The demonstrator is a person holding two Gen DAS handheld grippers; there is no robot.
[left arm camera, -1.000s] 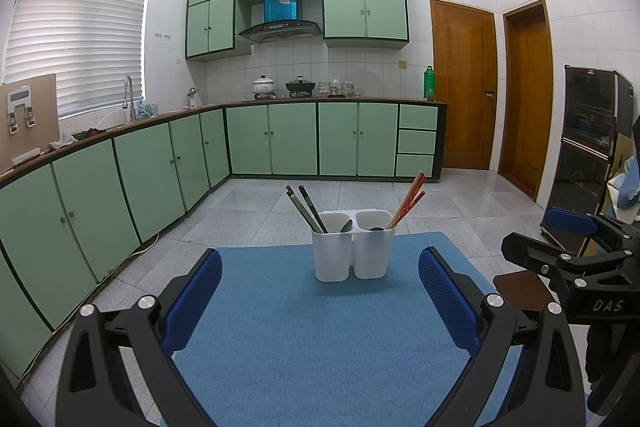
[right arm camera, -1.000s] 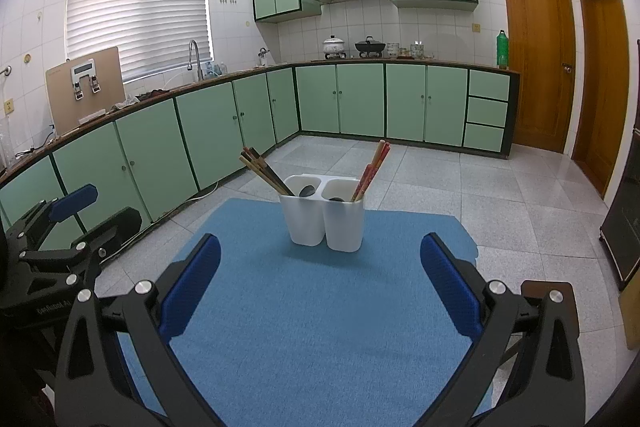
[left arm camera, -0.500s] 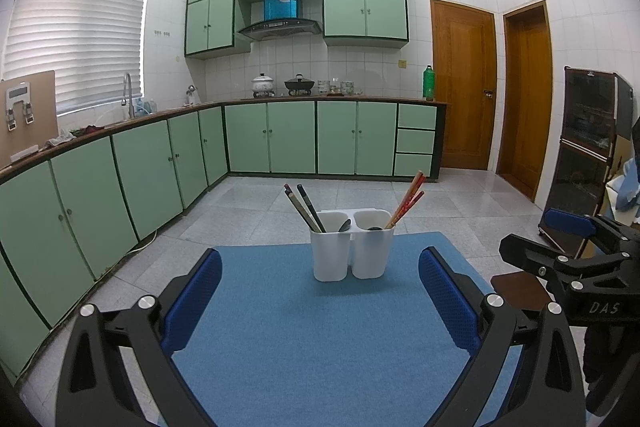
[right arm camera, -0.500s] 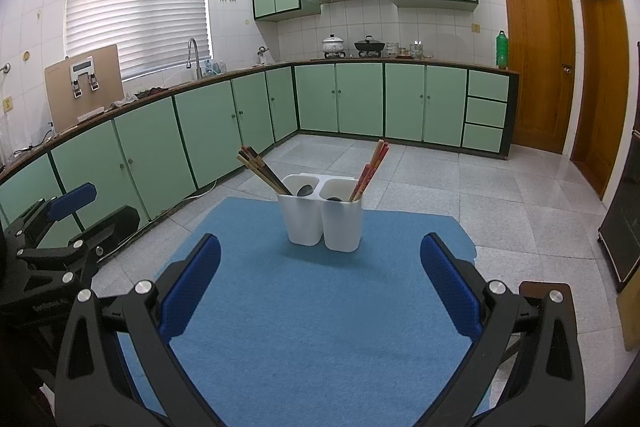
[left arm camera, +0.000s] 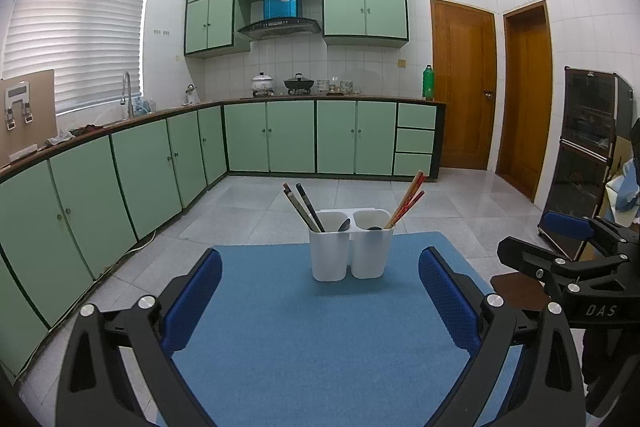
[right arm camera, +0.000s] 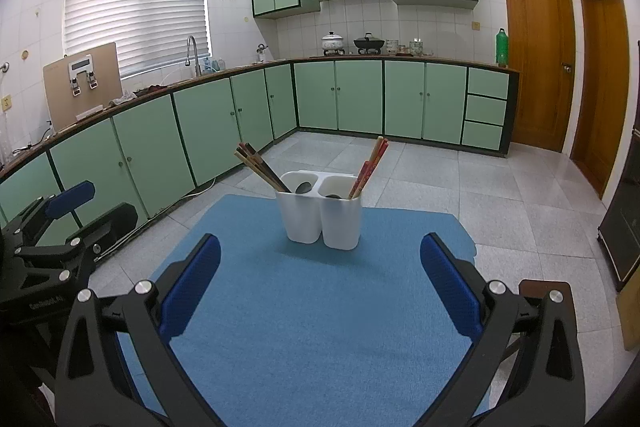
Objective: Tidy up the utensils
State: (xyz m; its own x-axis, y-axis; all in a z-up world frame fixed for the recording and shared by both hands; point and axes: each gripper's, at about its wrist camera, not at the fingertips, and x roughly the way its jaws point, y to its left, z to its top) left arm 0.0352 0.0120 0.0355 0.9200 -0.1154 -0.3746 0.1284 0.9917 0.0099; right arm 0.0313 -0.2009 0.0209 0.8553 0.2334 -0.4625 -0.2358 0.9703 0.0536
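Note:
A white two-cup utensil holder (left arm camera: 350, 245) (right arm camera: 320, 211) stands at the far end of a blue mat (left arm camera: 312, 339) (right arm camera: 320, 327). Its left cup holds dark chopsticks (left arm camera: 302, 205) (right arm camera: 258, 165) and a dark spoon (left arm camera: 344, 225). Its right cup holds red chopsticks (left arm camera: 406, 199) (right arm camera: 370, 167) and a dark spoon (left arm camera: 374, 227). My left gripper (left arm camera: 320, 295) is open and empty, well short of the holder. My right gripper (right arm camera: 320, 287) is open and empty, also short of it. Each gripper shows at the edge of the other's view.
The mat covers a small table with tiled floor around it. Green cabinets (left arm camera: 120, 183) run along the left and back. A brown stool (left arm camera: 516, 291) and a dark cabinet (left arm camera: 588, 155) stand on the right. Two wooden doors (left arm camera: 464, 87) are at the back right.
Both views shift slightly; the holder sits a little lower and nearer in the right wrist view. Both grippers stay open and empty.

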